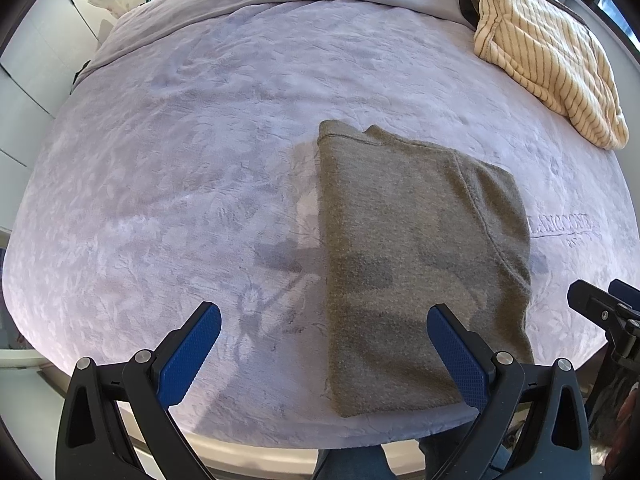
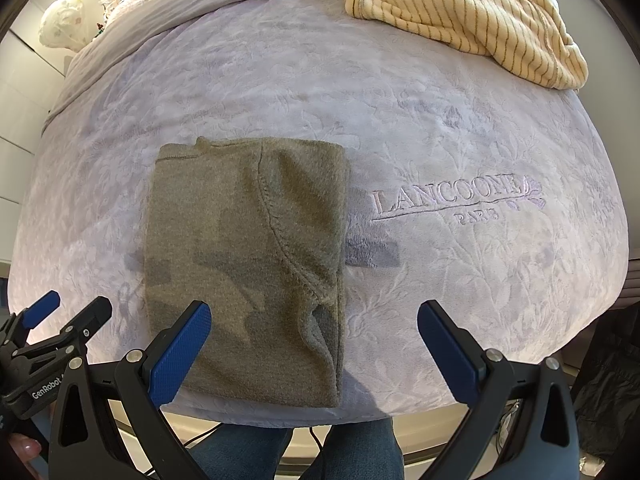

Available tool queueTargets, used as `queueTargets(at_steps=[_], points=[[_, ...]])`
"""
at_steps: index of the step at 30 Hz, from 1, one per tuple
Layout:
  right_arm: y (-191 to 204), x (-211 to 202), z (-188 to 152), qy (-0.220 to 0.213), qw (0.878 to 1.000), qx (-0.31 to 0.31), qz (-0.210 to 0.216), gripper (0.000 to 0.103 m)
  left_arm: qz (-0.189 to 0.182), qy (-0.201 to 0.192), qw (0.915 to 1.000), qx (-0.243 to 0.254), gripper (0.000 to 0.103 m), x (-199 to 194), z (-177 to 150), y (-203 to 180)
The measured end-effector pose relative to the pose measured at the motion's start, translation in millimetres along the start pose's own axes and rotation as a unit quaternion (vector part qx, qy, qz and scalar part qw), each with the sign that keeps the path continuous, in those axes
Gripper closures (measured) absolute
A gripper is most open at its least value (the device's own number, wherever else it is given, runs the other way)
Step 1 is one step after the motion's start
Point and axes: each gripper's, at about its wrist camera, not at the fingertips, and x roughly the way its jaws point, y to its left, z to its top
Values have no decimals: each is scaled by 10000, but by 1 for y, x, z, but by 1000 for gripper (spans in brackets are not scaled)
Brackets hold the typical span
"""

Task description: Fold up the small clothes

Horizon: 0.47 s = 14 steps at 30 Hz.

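A grey-green knit garment (image 1: pixel 416 248) lies folded into a long rectangle on the lavender bedspread (image 1: pixel 180 168), its near end at the bed's front edge. In the right wrist view the same garment (image 2: pixel 248 256) shows a curved seam across its top layer. My left gripper (image 1: pixel 324 320) hangs open above the garment's left edge, holding nothing. My right gripper (image 2: pixel 314 320) is open too, above the garment's right edge, with nothing between its fingers. Each gripper's body shows at the edge of the other's view.
A cream striped garment (image 1: pixel 548 60) lies crumpled at the bed's far right corner, also seen as the striped garment (image 2: pixel 476 12). Embroidered lettering (image 2: pixel 452 196) marks the bedspread right of the folded piece. A person's jeans-clad legs (image 2: pixel 360 452) stand at the bed's front edge.
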Motion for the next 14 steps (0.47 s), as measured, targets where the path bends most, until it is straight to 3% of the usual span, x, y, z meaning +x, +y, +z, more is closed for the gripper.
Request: queueTargets(at_steps=[14], points=[[0, 3, 1, 58, 10000, -40, 17, 0, -88, -67, 9999, -67, 0, 0, -1, 5]])
